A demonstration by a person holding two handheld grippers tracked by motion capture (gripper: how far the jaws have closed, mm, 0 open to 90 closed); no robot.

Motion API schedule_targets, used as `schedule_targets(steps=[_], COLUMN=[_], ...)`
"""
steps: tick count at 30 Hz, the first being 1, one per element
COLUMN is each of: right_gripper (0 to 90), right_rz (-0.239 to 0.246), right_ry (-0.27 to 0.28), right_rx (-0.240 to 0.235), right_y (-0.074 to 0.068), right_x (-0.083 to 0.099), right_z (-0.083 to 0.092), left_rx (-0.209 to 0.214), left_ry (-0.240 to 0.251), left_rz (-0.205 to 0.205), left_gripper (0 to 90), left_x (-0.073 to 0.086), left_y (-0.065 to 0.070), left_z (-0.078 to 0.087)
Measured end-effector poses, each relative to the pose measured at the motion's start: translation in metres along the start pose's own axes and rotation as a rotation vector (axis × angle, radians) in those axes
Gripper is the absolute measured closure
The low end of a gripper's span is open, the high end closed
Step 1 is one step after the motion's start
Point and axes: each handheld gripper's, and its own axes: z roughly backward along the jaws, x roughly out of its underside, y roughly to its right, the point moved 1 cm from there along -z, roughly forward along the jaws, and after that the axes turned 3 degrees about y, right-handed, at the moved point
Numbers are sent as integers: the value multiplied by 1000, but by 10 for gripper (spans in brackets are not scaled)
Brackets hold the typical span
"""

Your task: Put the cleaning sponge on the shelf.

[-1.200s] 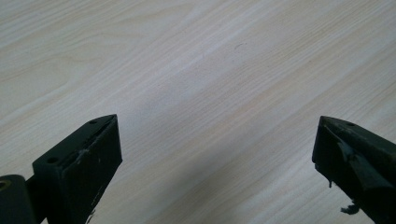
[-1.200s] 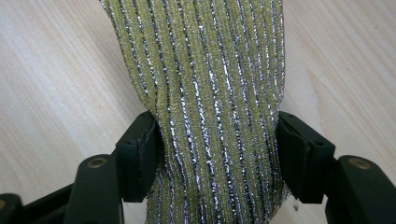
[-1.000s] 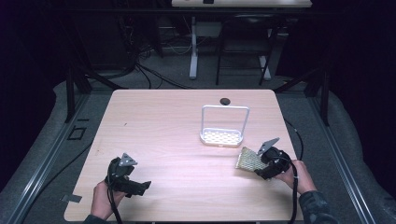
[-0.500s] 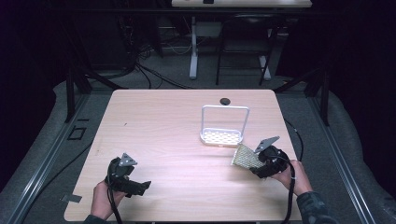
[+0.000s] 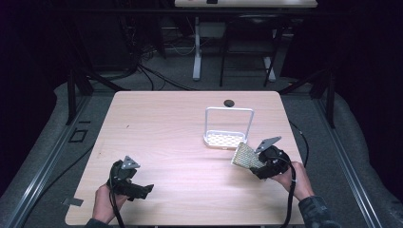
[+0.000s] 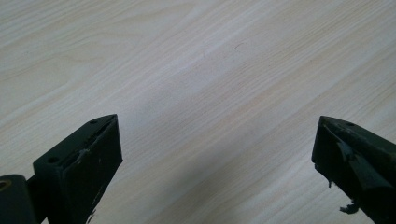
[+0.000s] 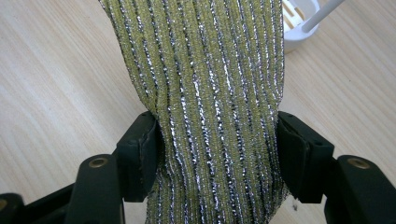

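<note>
Right tongs (image 5: pixel 252 161) clamped on the yellow-green glitter sponge (image 7: pixel 205 93) at both sides, pads pressing in; sponge is held just above the worktop (image 5: pixel 171 137), sticking out toward the white rack (image 5: pixel 227 137) and just beside its near right corner, apart from it as far as I can tell. Left tongs (image 6: pixel 215 154) wide, nothing between them, over bare worktop at the near left. Small black disc (image 5: pixel 229 102) at the far edge.

Yellow-green glittery striped sponge (image 7: pixel 210 93), gripper-clamped (image 7: pixel 215 154)
</note>
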Motion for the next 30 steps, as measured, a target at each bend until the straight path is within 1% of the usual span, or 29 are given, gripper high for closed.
schedule_targets(steps=[2, 5, 6, 16, 25, 30], right_gripper=[367, 368, 368, 369, 368, 367], right_rz=[2, -5, -11, -8, -31, -50], right_ry=[-3, 1, -2, 9, 11, 22], right_rx=[15, 21, 22, 27, 34, 38], right_y=[-2, -2, -3, -6, -6, -6], right_x=[-2, -6, -7, -17, -21, -25], right_z=[0, -2, -2, -4, -4, -4], left_rx=[0, 0, 0, 1, 2, 2], left_ry=[-1, 0, 0, -2, -3, -4], left_rz=[2, 1, 1, 1, 2, 2], left_gripper=[18, 18, 18, 19, 19, 19], left_x=[0, 0, 0, 0, 0, 0], left_y=[0, 0, 0, 0, 0, 0], left_z=[0, 0, 0, 0, -1, -1])
